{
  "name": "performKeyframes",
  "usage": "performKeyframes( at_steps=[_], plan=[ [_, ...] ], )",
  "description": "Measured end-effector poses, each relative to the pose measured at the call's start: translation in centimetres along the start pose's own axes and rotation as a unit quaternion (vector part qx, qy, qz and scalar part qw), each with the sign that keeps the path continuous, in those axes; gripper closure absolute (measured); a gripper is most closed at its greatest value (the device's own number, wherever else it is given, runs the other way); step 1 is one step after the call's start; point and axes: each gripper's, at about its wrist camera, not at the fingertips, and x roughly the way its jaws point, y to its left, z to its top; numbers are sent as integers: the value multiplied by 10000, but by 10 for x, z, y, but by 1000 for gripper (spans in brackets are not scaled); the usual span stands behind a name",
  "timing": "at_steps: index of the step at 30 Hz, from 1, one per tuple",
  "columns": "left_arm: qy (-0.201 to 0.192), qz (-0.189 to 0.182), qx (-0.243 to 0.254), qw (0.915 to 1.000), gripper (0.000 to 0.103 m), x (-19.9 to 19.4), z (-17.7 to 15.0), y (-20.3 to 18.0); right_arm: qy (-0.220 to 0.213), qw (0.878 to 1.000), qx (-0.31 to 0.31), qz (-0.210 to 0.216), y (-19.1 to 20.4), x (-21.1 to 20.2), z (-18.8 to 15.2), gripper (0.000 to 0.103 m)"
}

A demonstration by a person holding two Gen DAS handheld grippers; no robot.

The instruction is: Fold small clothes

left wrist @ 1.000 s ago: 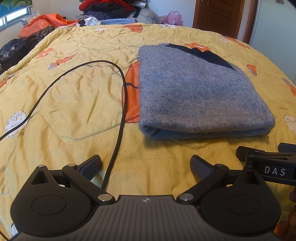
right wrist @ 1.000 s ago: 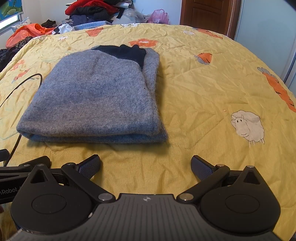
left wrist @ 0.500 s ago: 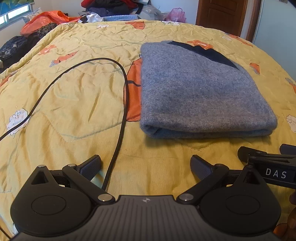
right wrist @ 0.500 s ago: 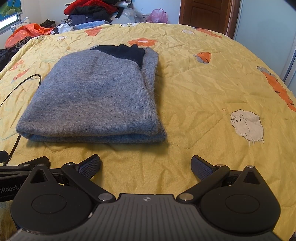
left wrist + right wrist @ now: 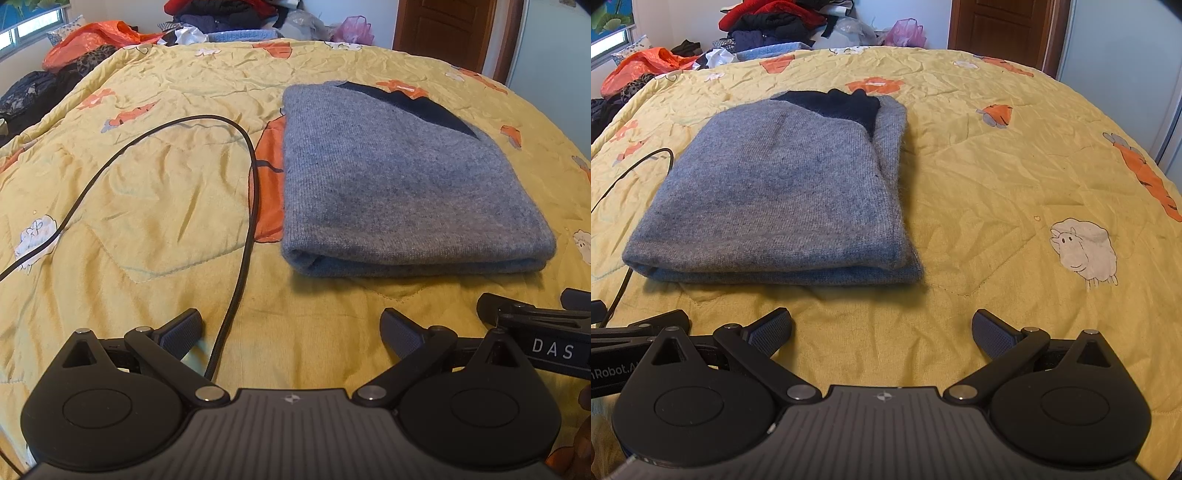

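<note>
1. Quilt (image 5: 155, 206): yellow, wrinkled, printed with orange shapes and white sheep. It fills most of both views and carries everything below.
2. Sweater (image 5: 399, 184): grey knit, folded into a flat rectangle with a dark navy part showing at its far end. It lies on the quilt ahead of both grippers, touching neither. In the left wrist view it sits at 1 o'clock from the left gripper; in the right wrist view, sweater (image 5: 783, 199) at 11 o'clock from the right gripper. The folded edge faces the cameras.
3. Clothes pile (image 5: 775, 22): red, dark and blue items heaped beyond the far edge of the quilt, at 11 o'clock in the right wrist view. An orange bag (image 5: 92, 40) lies at 10 o'clock in the left wrist view.
4. Door (image 5: 1001, 26): brown wood, at 1 o'clock past the quilt.
5. Left gripper (image 5: 291, 328): fingers spread wide, nothing between them, low over bare quilt.
6. Right gripper (image 5: 882, 328): fingers spread wide, empty, over bare quilt just short of the sweater. It stands beside the left gripper; part of each shows at the edge of the other's view.
7. Cable (image 5: 251, 206): black, loops across the quilt at 11 o'clock, beside the sweater's left edge, and runs back between the left gripper's fingers.
</note>
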Motion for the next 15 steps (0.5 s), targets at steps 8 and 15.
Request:
performKeyframes(
  at_steps=[8,15],
  plan=[
    [-10,14,-3,10000,0,0,0,0,-12,10000,-1,-2,0,0,1,0],
    [16,57,-63,10000,0,-1,-1,0,36,10000,-18,14,0,-1,0,0]
  ],
)
